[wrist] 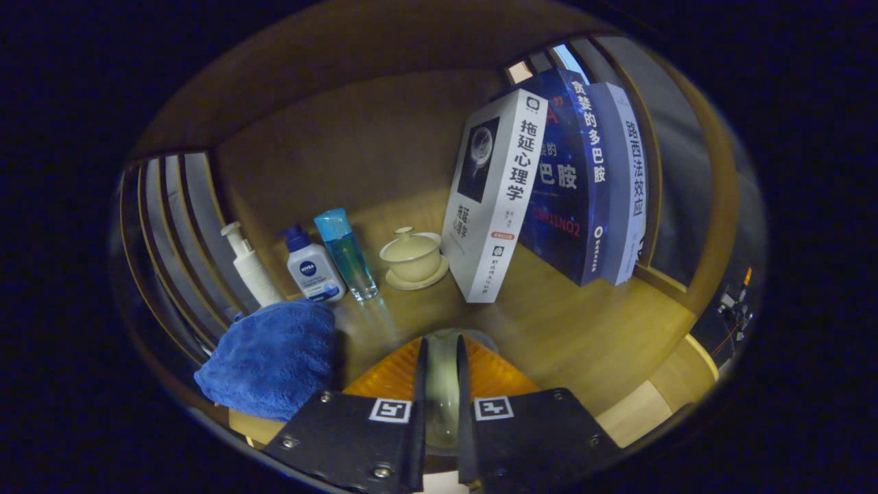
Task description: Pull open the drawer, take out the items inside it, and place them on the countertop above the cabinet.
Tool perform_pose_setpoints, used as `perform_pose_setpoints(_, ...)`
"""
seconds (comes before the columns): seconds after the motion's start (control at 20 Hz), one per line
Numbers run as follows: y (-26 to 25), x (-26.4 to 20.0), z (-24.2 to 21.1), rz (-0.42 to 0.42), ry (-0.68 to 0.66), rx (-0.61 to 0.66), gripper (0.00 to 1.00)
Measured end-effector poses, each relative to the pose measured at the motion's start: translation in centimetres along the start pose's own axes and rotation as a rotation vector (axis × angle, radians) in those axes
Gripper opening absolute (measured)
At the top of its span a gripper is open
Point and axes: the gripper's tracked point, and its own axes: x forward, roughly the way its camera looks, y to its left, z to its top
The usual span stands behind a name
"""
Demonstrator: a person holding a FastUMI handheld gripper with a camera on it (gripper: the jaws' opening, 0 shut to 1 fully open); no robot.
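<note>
**Gripper view.** In the lower centre of the frame the gripper (440,345) is seen with its jaws drawn close together, and a pale item (442,405) is pinched in the narrow slot between them. Its rounded end shows just past the fingertips. What the item is cannot be told; its surface looks smooth and slightly translucent, like glass or glazed ware.

It is judged to be stiff, slippery and breakable, and fairly light. A hold across the body, as now, seems right, with only moderate squeeze, and it should be set down gently.

The wooden counter (590,329) spreads beyond the fingers. At the lower left, just beside the gripper, a blue cloth (274,357) lies bunched: soft, light and best taken by a fold.

In the left-centre of the frame a row is formed by a white pump bottle (250,267), a white bottle with a dark cap (312,269) and a clear blue bottle (346,254). A lidded cup (411,255) on a saucer stands at the centre, near the bottles. Leaning books (549,185) are seen at the upper right.

Bare wood ahead of the fingers is judged free for placing.
</note>
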Motion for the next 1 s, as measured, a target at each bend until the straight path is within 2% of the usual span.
perform_pose_setpoints(0.3,-0.1,-0.1,-0.1,-0.006,-0.002,-0.001,0.19)
perform_pose_setpoints(0.5,-0.1,-0.6,0.2,-0.016,-0.026,-0.008,0.24)
perform_pose_setpoints(0.6,0.2,-0.5,0.1,-0.010,-0.036,-0.002,0.40)
perform_pose_setpoints(0.85,1.2,-1.6,2.0,0.024,-0.105,0.013,0.92)
perform_pose_setpoints(1.0,1.4,-3.1,4.0,0.045,-0.174,-0.004,0.93)
